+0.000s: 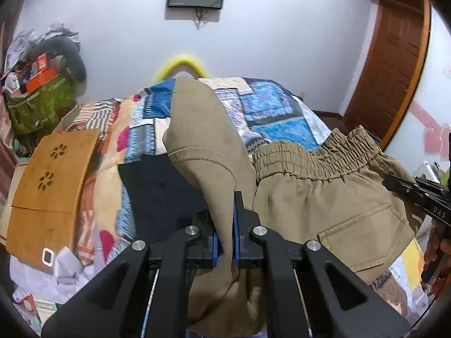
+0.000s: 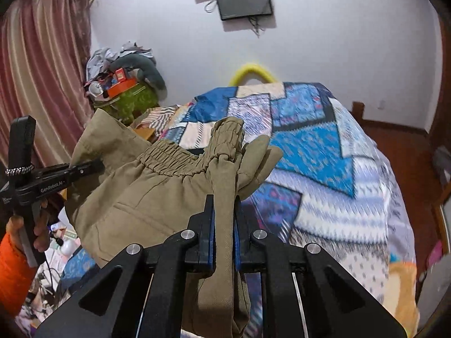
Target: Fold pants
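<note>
Item 1, at 9 o'clock: your left hand-held gripper [image 1: 225, 225], jaws pressed together on a fold of the khaki pants [image 1: 324, 197], a leg panel rising toward 12 o'clock.

Item 2, centre: pants, lifted clear of the patchwork bed [image 2: 324, 146], elastic waistband [image 2: 174, 155] bunched and slung between both tools; a dark garment [image 1: 163, 191] lies beneath.

Item 3, at 3 o'clock: your right hand-held gripper [image 2: 224, 225], jaws pinching the waistband end.

Step judged: pick-up and spread, fold not yet made. Next move calls for pulling the waist taut, then laying the pants flat on the bed.
</note>
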Tool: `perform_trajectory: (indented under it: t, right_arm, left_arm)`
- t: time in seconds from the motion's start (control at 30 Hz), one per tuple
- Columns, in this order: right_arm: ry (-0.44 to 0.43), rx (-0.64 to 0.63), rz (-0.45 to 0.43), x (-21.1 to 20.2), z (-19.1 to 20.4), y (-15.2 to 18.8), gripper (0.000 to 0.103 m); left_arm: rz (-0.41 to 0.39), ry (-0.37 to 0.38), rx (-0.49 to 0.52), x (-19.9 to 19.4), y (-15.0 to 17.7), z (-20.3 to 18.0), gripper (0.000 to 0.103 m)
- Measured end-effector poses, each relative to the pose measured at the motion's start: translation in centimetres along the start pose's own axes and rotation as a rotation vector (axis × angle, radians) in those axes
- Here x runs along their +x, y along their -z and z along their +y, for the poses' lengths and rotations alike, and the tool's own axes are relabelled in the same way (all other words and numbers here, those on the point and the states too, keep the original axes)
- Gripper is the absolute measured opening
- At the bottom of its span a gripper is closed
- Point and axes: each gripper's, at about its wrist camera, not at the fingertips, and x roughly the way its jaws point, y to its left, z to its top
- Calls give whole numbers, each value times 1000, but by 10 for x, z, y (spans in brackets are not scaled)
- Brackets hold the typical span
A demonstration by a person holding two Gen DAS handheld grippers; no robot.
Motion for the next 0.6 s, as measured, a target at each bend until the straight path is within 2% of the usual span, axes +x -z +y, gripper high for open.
perform_trajectory:
  t: [0.33,0.6]
  right_arm:
    - [-37,-69,10,83,24,-34,9]
    - [-47,-101,73,159,38,-50,9]
  left_arm:
    - [2,-98,-59,47,-22,74,8]
    - [42,-176,-112,103,-20,122,8]
